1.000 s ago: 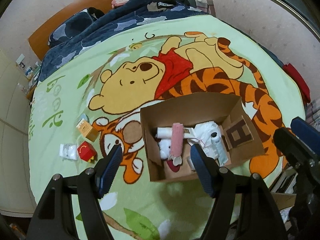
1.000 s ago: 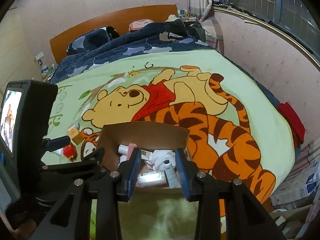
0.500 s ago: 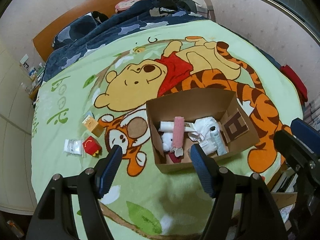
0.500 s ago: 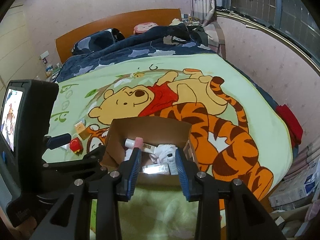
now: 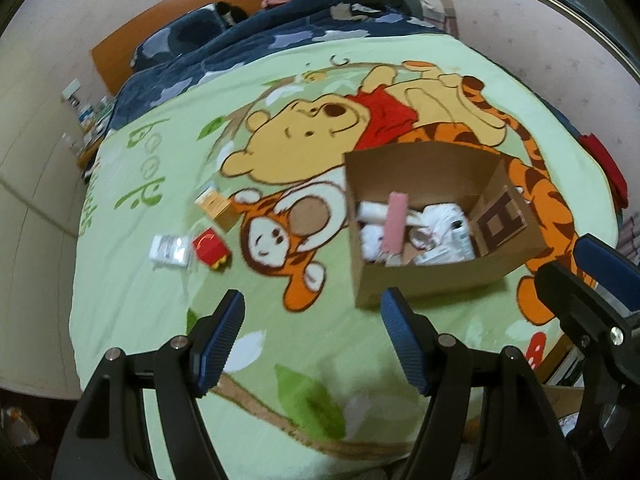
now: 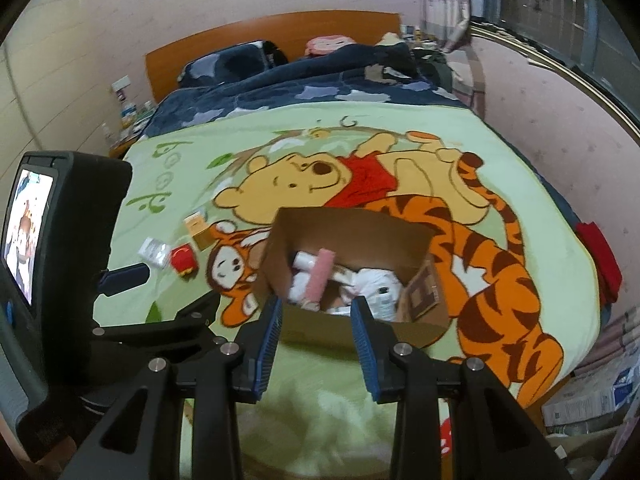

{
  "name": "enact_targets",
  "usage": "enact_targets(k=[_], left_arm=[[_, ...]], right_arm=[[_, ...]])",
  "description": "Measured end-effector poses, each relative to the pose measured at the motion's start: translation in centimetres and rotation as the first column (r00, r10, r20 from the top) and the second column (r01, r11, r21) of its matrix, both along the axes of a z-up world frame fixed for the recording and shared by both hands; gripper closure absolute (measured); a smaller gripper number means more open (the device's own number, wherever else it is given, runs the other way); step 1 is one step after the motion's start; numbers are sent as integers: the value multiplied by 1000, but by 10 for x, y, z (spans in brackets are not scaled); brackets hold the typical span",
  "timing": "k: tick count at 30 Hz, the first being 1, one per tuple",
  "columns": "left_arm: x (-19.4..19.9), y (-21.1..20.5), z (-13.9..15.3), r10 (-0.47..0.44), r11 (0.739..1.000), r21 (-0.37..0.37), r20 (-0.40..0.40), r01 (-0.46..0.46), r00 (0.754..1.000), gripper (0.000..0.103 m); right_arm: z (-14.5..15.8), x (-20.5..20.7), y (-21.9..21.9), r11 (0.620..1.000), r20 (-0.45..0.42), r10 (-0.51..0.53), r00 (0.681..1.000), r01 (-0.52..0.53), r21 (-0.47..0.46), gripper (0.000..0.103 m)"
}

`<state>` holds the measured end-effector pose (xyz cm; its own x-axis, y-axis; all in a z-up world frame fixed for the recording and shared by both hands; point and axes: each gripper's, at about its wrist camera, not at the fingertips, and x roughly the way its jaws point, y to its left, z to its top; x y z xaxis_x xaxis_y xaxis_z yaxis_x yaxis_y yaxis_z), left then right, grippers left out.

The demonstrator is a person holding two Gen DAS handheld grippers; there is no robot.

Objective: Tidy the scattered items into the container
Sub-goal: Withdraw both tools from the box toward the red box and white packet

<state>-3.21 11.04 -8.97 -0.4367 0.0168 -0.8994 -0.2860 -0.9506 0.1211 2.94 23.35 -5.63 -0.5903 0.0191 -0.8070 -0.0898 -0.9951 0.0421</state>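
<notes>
An open cardboard box (image 5: 420, 160) (image 6: 352, 228) sits on the bed, holding a pink roll (image 5: 395, 228) (image 6: 319, 276) and white packets and tubes. Left of it on the blanket lie a tan carton (image 5: 216, 208) (image 6: 198, 226), a small red box (image 5: 210, 247) (image 6: 183, 259) and a white packet (image 5: 170, 250) (image 6: 153, 251). My left gripper (image 5: 314, 304) hangs open over the blanket, nearer than the box, with nothing between its fingers. My right gripper (image 6: 316, 308) hovers before the box's near wall, its jaws narrowly apart and empty.
The green cartoon blanket (image 5: 160, 300) covers the bed, with a dark blue duvet (image 5: 260, 44) and a wooden headboard (image 6: 280, 32) at the far end. A red cloth (image 6: 600, 256) lies at the bed's right edge. Cartons (image 6: 592, 396) are stacked on the floor at the lower right.
Both grippers have drawn back from the box toward the bed's near edge, so the box now lies beyond the fingertips. In the left wrist view the scene has slid right. The jaws kept their widths.
</notes>
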Motion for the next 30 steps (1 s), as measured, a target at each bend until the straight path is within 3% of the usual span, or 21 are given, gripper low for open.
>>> enact_targets(k=[13,30], left_arm=[[21,-76,-5,160,987,-13,19,-160,987,31],[23,-162,-31,348,937,-17,71,-348,935,31]], right_arm=[[-10,-3,-59,989,21,151,988,-151,-11,67],[-27,-31,-134,954,19,299,954,-299,2,67]])
